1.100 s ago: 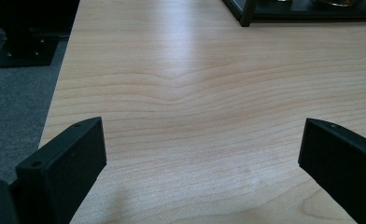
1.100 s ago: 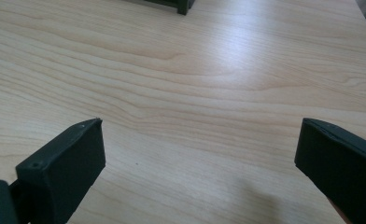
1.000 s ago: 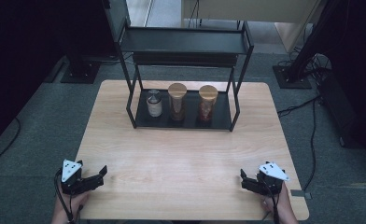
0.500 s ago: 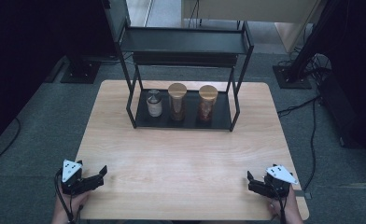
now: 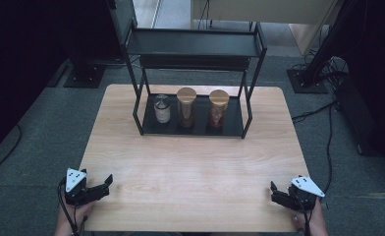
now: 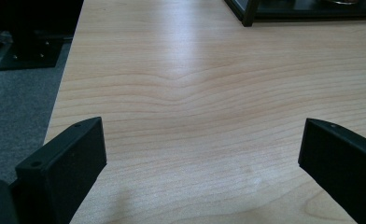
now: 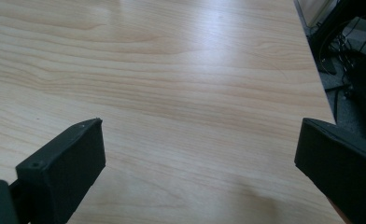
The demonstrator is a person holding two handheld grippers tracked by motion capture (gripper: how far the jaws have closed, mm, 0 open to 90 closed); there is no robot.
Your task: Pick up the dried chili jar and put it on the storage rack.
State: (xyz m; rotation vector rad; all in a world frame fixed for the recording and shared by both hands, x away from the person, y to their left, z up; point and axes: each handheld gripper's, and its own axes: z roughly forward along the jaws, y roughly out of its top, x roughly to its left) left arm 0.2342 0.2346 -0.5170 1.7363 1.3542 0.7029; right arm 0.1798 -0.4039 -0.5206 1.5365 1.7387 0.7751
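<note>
Right gripper [image 5: 275,191] has drawn back to the table's [image 5: 190,167] near edge, fingers [image 7: 62,170] apart.

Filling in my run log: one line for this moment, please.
left gripper open, empty | right gripper open, empty | three jars on rack untouched

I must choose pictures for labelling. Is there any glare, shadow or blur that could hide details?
High view: the surroundings are very dark, and the jars under the shelf are dim. Left gripper view: pale glare on the table, soft focus. Right gripper view: similar glare near the top, and a faint shadow in the lower middle.
</note>
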